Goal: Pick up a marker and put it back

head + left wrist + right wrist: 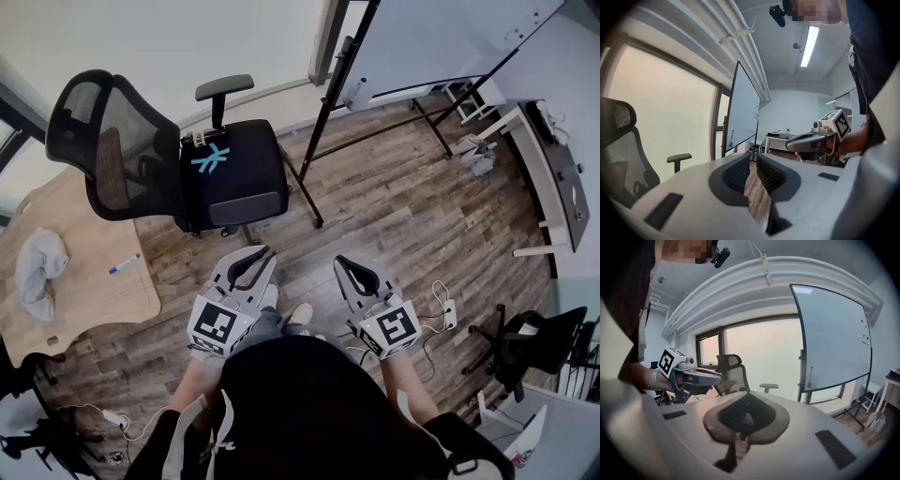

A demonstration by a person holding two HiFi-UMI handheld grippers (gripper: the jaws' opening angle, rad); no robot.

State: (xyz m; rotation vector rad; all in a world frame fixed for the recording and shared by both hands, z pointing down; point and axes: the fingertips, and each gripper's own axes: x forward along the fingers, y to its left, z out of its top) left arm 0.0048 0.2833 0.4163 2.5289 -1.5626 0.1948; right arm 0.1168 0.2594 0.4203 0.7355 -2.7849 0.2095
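A white marker with a blue cap (124, 264) lies on the wooden table (94, 291) at the left, well away from both grippers. My left gripper (260, 253) (752, 159) is held at waist height over the floor, shut and holding nothing; only a thin slit shows between its pads. Beside it my right gripper (344, 262) (748, 405) is likewise shut and holds nothing. Each gripper shows in the other's view: the right one (813, 140) and the left one (696, 376).
A black mesh office chair (169, 159) stands just ahead, between me and the table. A whiteboard on a black stand (441, 37) (834, 338) is at the upper right, with a small white object (357, 93) on its ledge. A grey cloth (39, 267) lies on the table. Cables (441, 309) run along the floor.
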